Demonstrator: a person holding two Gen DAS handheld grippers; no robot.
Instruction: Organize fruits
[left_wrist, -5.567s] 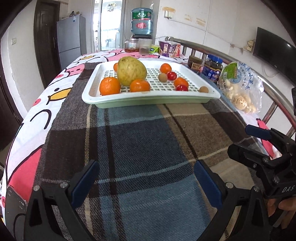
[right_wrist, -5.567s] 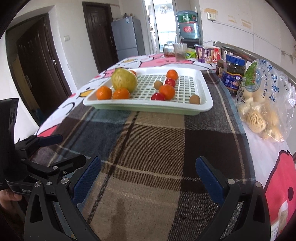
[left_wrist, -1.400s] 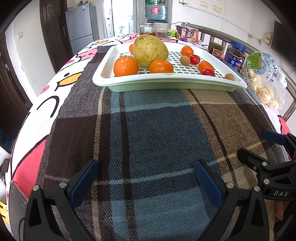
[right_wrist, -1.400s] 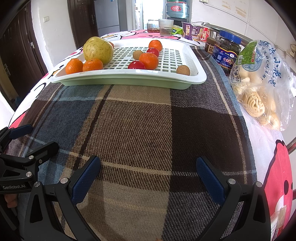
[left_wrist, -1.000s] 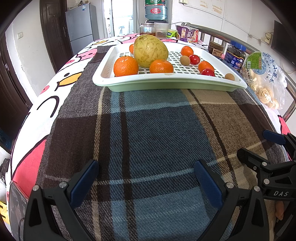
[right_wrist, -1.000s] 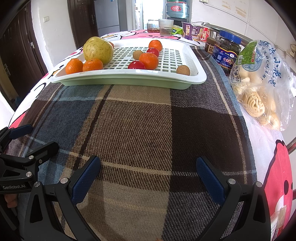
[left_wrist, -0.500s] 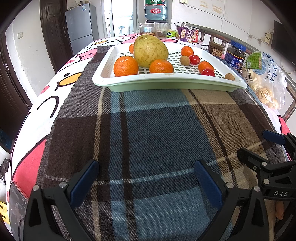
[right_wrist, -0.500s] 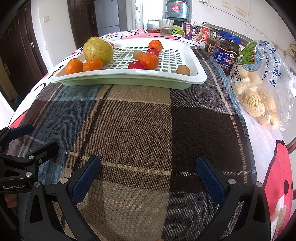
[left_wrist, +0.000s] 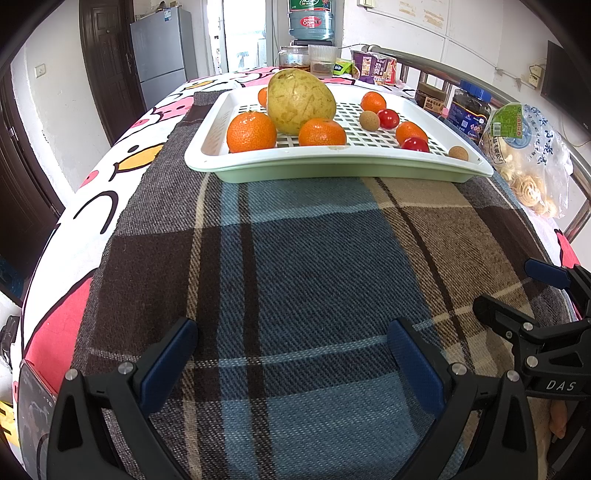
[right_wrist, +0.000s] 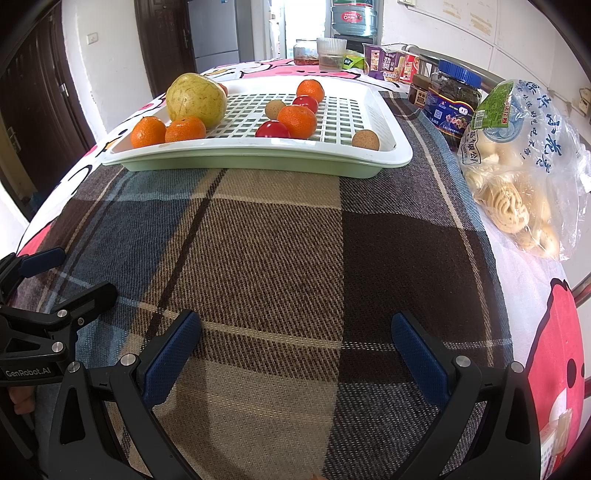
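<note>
A white slatted tray (left_wrist: 207, 147) (right_wrist: 399, 147) on a green base sits at the far side of the plaid cloth. It holds a large yellow-green pomelo (left_wrist: 301, 101) (right_wrist: 195, 99), several oranges (left_wrist: 251, 132) (right_wrist: 297, 121), two red tomatoes (left_wrist: 415, 144) (right_wrist: 272, 130) and two small brown longans (left_wrist: 458, 153) (right_wrist: 365, 140). My left gripper (left_wrist: 291, 354) is open above the cloth near the front edge, with nothing in it. My right gripper (right_wrist: 295, 349) is open beside it, also with nothing in it. Each gripper shows at the edge of the other's view.
A plastic bag of dried noodles (right_wrist: 517, 177) lies right of the tray. Jars (right_wrist: 452, 99), snack packets (right_wrist: 384, 64) and a glass cup (right_wrist: 331, 53) stand behind it by a metal rail. The plaid cloth (left_wrist: 314, 277) spans the space between the grippers and the tray.
Nothing has moved over the last second and a half. Compared with 5.6 s ago, both grippers sit higher and look down on the tray more steeply.
</note>
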